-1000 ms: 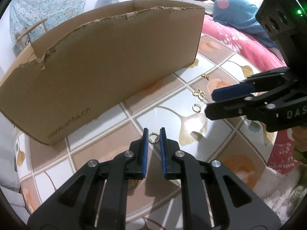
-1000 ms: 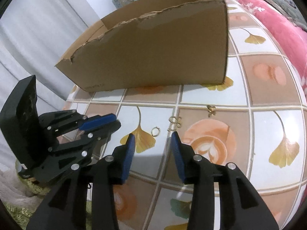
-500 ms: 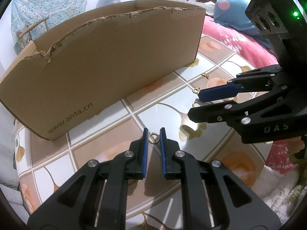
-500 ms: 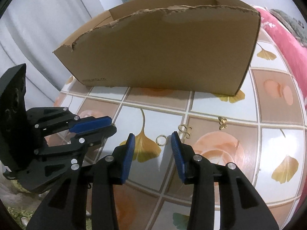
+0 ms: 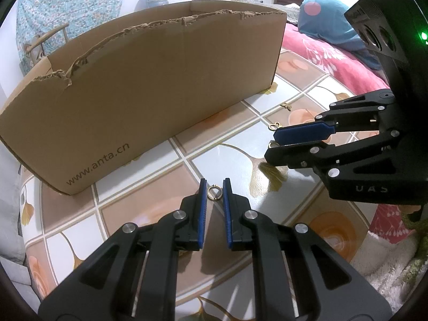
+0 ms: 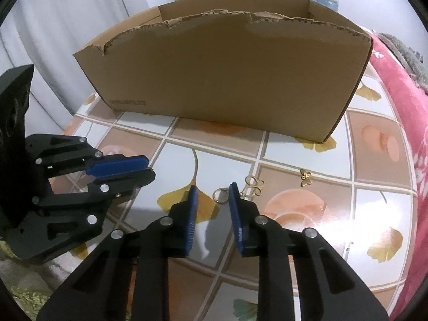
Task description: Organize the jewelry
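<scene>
While my left gripper (image 5: 214, 193) is holding its narrow jaws clamped on a gold ring (image 5: 214, 192) by the cardboard box (image 5: 149, 91), I am keeping it steady. In the right view, my right gripper (image 6: 213, 195) has just been closing around a second ring (image 6: 220, 195) on the tablecloth (image 6: 374, 208), pads not yet pressing, so I am centering before squeezing.

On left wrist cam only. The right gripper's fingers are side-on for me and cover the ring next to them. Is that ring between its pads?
Observer: Yes. In the right wrist view the ring lies on the table between the tips of the right gripper. Its jaws have just been closing, but a gap shows beside the pad on the picture's left, so there is no grip yet.
Operator: Anything close that it could snag?
Observer: A butterfly-outline charm lies just outside the finger on the picture's right, close to its tip. I cannot tell whether they touch.
</scene>
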### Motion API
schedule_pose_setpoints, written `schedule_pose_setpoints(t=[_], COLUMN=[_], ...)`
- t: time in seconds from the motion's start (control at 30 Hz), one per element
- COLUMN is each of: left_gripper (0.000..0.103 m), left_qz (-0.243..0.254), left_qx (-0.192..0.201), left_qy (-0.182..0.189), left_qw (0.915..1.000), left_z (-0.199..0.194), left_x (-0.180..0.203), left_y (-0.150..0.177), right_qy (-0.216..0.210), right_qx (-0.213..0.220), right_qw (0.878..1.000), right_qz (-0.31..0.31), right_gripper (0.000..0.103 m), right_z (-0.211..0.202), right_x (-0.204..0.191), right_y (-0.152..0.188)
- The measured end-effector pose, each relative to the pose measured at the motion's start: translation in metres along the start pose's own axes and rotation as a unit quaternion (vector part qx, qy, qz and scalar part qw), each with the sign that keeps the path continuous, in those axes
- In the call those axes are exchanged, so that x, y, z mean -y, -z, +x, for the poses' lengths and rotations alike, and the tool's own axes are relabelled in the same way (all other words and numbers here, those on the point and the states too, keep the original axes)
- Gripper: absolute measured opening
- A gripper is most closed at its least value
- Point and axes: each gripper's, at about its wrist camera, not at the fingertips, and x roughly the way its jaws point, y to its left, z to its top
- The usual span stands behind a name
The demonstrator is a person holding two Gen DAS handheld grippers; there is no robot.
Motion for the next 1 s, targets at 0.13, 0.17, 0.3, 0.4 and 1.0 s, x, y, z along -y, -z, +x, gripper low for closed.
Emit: schedule_pose_setpoints(t=[0.13, 0.17, 0.3, 0.4, 1.0], left_gripper=[0.011, 0.011, 0.011, 0.011, 0.009], left_qz=[0.001, 0.001, 0.004, 0.004, 0.010], left_qx=[0.000, 0.001, 0.001, 0.002, 0.007], left_qy=[-0.001, -0.002, -0.004, -0.006, -0.014], left_qw=[1.0000, 1.0000, 1.0000, 1.0000, 0.9998], left_z=[-0.002, -0.002, -0.002, -0.002, -0.005], left_x=[-0.001, -0.001, 0.000, 0.001, 0.006], left_y=[0.000, 0.000, 0.000, 0.000, 0.000], right_qy=[0.014, 0.018, 0.017, 0.013, 0.006], right_qx=[0.002, 0.002, 0.003, 0.003, 0.022], right_qw=[1.000, 1.000, 1.000, 1.000, 1.000], right_qz=[-0.016, -0.020, -0.021, -0.017, 0.009], right_gripper=[0.019, 0.019, 0.012, 0.011, 0.010], right_z=[-0.003, -0.003, -0.002, -0.002, -0.021], right_x=[-0.001, -0.004, -0.007, -0.007, 0.005], right_y=[0.002, 0.003, 0.004, 0.003, 0.007])
